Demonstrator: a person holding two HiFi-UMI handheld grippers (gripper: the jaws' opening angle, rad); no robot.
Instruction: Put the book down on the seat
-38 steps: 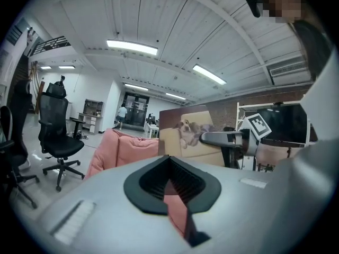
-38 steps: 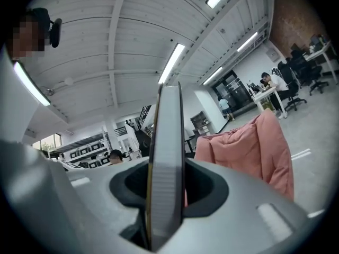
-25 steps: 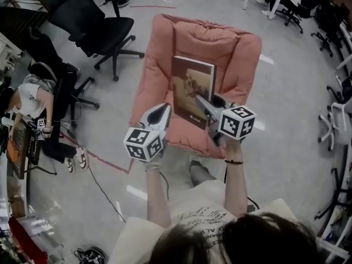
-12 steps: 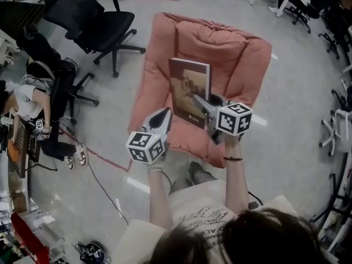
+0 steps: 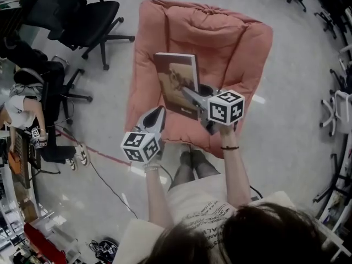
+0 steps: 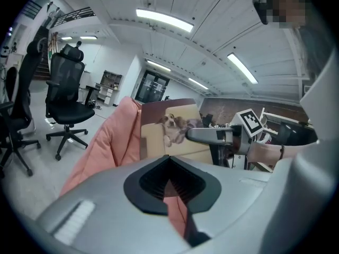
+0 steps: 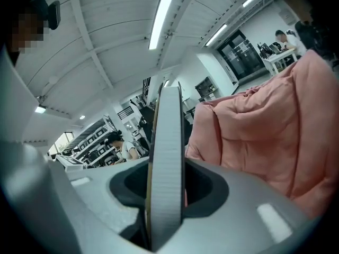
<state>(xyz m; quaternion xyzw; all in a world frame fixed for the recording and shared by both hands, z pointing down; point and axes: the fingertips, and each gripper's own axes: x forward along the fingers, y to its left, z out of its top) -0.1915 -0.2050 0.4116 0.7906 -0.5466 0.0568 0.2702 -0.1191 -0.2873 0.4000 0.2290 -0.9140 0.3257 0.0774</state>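
Head view: right gripper (image 5: 190,96) is clamping the book (image 5: 176,78) by its lower page-side edge, fingers clenched across the covers. Right gripper view is showing the page block (image 7: 166,157) filling the gap between them. Book is hanging over the pink seat (image 5: 231,43), dog-picture cover facing up-left, tilted rather than flat. It isn't lying on the cushion yet, and I can't tell whether its bottom edge is touching. My guess is the edge grip is leaving the back cover free, so the book can go down flat without fingers getting trapped under it. Left gripper (image 5: 158,113) is idling just beside the seat's front-left edge, fingers closed together on nothing, likely parked clear of the drop zone. Left gripper view is seeing the cover (image 6: 172,128) upright next to the seat's side bolster. Next step, as I'm reading it: lay it back onto the cushion, then release.
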